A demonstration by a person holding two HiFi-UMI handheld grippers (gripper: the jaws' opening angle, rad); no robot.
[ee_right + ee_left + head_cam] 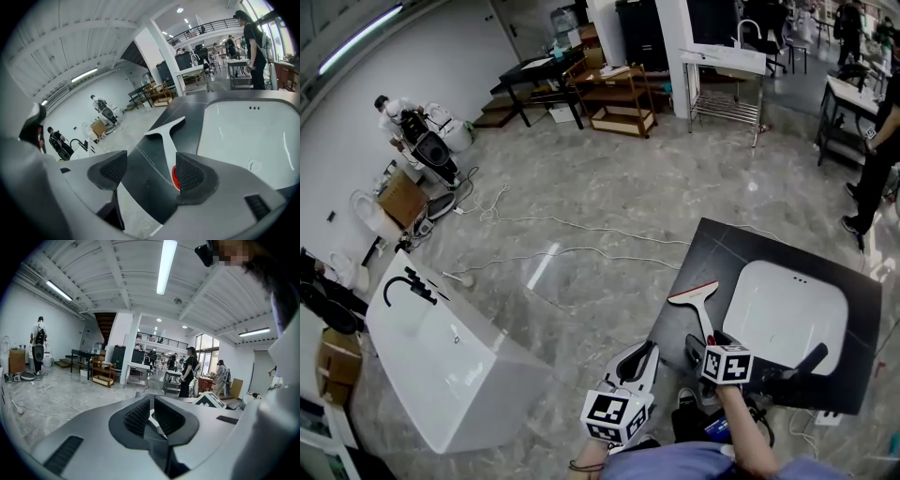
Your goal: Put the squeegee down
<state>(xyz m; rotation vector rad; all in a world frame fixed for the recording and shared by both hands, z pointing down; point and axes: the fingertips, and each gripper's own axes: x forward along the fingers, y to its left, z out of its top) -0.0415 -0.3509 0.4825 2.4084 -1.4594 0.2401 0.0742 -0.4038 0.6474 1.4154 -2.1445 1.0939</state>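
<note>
The squeegee [698, 302], white with a red-edged blade, lies flat on the dark countertop [705, 246], left of the white basin [787, 314]. Its handle points toward me. My right gripper [709, 339] hovers just over the handle's near end. In the right gripper view the jaws [146, 171] stand wide apart and the squeegee [165, 132] lies ahead of them. Its red handle tip peeks out beside the right pad [190, 172], and neither pad presses on it. My left gripper [645, 356] hangs above the floor left of the counter, its pads [139, 417] nearly together with nothing between them.
A white sink unit [450, 370] with a black faucet [408, 283] stands on the floor at the left. Cables [572, 251] trail across the marble floor. A person [878, 159] stands beyond the counter's far right corner. Tables and shelves line the back.
</note>
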